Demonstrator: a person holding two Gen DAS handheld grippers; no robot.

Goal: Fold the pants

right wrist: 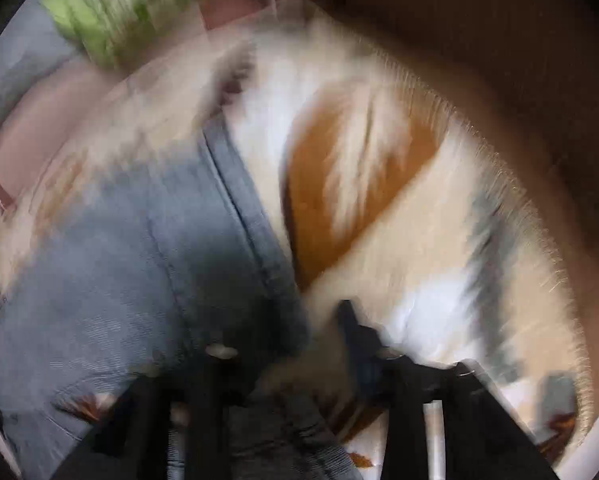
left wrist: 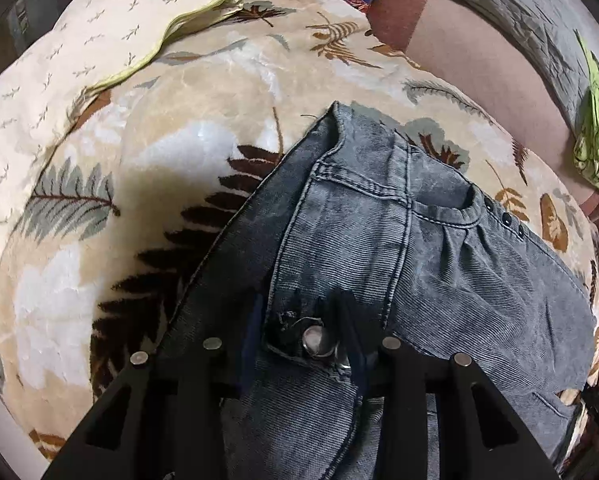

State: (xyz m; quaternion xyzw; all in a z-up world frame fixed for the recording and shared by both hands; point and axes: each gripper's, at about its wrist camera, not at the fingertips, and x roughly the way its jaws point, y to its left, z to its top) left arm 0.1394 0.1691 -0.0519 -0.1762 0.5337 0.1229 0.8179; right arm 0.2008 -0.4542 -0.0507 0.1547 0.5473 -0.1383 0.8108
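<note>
Grey denim pants (left wrist: 379,248) lie on a cream leaf-print blanket (left wrist: 147,128), waistband toward me. My left gripper (left wrist: 299,332) is shut on the waistband by the metal button (left wrist: 314,340), with the fabric bunched between the fingers. In the blurred right wrist view the pants (right wrist: 119,264) fill the lower left. My right gripper (right wrist: 287,340) sits at the pants' side seam edge; the denim runs between its fingers, but the blur hides whether they are closed on it.
A cream pillow (left wrist: 71,40) lies at the far left of the blanket. A green cloth (left wrist: 597,140) and a grey quilt (left wrist: 499,4) lie beyond it on the right. The blanket's edge (right wrist: 539,240) drops off to a dark area.
</note>
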